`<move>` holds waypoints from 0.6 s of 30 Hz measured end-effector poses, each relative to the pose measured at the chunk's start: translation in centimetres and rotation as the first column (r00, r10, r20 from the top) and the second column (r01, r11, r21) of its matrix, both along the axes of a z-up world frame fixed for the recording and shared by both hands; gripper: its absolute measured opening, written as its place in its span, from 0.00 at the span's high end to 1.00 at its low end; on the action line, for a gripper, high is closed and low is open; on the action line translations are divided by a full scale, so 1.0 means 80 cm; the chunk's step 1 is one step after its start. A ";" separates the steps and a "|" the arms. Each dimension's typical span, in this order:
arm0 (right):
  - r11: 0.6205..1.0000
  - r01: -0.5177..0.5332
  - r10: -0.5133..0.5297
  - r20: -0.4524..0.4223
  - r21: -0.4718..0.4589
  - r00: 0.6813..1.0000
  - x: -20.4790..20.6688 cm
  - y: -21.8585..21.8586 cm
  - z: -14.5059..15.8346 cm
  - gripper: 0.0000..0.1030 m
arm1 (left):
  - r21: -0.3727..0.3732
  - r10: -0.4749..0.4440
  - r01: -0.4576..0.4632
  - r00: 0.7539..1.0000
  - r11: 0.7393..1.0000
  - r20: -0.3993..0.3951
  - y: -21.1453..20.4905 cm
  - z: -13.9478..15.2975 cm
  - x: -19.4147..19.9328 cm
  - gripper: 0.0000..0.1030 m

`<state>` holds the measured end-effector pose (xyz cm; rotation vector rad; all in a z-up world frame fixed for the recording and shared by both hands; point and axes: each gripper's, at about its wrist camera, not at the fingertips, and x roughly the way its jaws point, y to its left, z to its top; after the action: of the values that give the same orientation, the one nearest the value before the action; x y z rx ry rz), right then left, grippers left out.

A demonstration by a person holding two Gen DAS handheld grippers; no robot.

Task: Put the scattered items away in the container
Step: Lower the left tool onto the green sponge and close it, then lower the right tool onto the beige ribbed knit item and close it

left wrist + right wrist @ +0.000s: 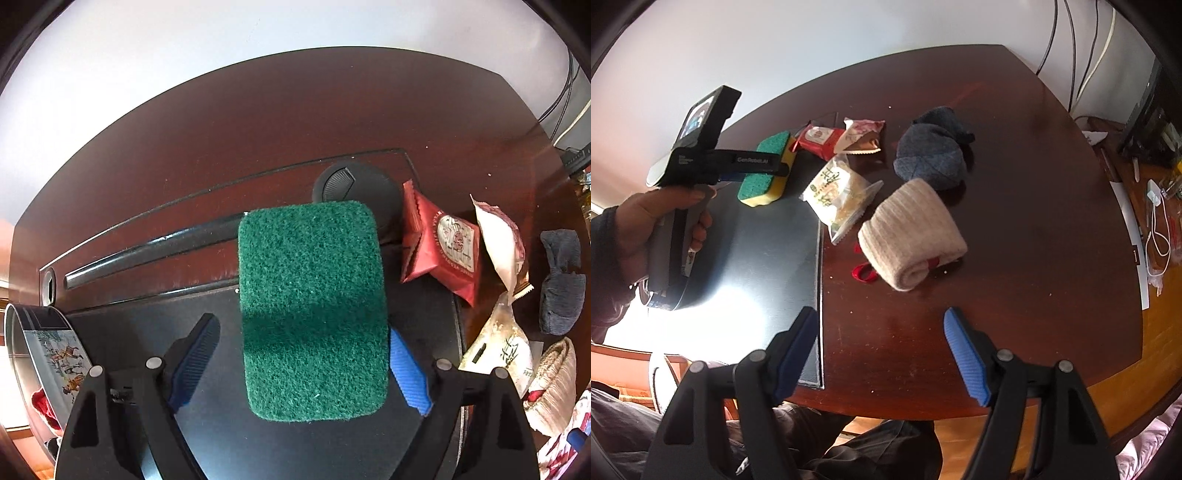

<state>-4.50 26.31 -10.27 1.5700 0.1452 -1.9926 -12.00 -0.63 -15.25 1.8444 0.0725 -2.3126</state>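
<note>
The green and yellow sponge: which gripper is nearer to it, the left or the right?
Left. The left gripper straddles the sponge, its open fingers on both sides. The right gripper hangs open over the near table edge, far from it.

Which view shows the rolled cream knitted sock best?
The right wrist view: the rolled cream knitted sock lies whole on the dark wooden table. The left wrist view catches only a distorted part of it at its right edge.

Rough green scouring sponge [312,306] on glossy dark wood table [221,147].
</note>
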 end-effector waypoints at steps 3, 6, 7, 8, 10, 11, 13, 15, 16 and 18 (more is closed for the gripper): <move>1.000 0.004 -0.004 -0.003 0.013 1.000 -0.007 -0.001 -0.006 0.24 | -0.014 -0.001 0.002 1.000 1.000 0.012 -0.003 -0.001 0.002 0.14; 0.999 0.023 -0.023 -0.005 0.037 1.000 -0.018 0.005 -0.014 0.24 | 0.011 0.001 -0.002 1.000 1.000 0.022 -0.007 -0.002 0.005 0.30; 0.999 0.030 -0.030 -0.001 0.038 1.000 -0.022 0.006 -0.015 0.24 | 0.017 0.001 -0.002 1.000 1.000 0.023 -0.008 -0.002 0.006 0.30; 0.999 0.035 -0.035 0.001 0.040 0.999 -0.025 0.007 -0.017 0.23 | 0.021 -0.001 0.000 1.000 1.000 0.023 -0.009 -0.001 0.007 0.30; 0.998 0.041 -0.041 0.001 0.048 0.999 -0.031 0.008 -0.019 0.23 | 0.029 -0.003 0.002 1.000 1.000 0.024 -0.011 0.000 0.010 0.30; 0.998 0.041 -0.041 -0.002 0.052 0.999 -0.032 0.008 -0.019 0.22 | 0.032 -0.001 0.001 1.000 0.999 0.022 -0.012 0.001 0.011 0.30; 0.998 0.041 -0.040 -0.005 0.057 0.999 -0.035 0.008 -0.020 0.22 | 0.033 -0.002 0.002 1.000 0.999 0.012 -0.014 0.006 0.016 0.31; 0.998 0.040 -0.039 -0.007 0.058 0.999 -0.039 0.006 -0.021 0.22 | 0.033 -0.011 0.012 1.000 0.999 -0.004 -0.013 0.015 0.020 0.31; 0.998 0.039 -0.039 -0.009 0.058 0.999 -0.040 0.005 -0.022 0.22 | 0.039 -0.013 0.013 1.000 0.999 -0.014 -0.013 0.020 0.023 0.31; 0.998 0.041 -0.041 -0.008 0.054 0.999 -0.045 0.003 -0.024 0.22 | 0.062 -0.005 0.007 0.999 0.998 -0.033 -0.015 0.031 0.030 0.31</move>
<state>-8.13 26.53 -12.17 1.6125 0.1728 -2.0412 -9.61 -1.82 -12.77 1.8381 0.1443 -2.3707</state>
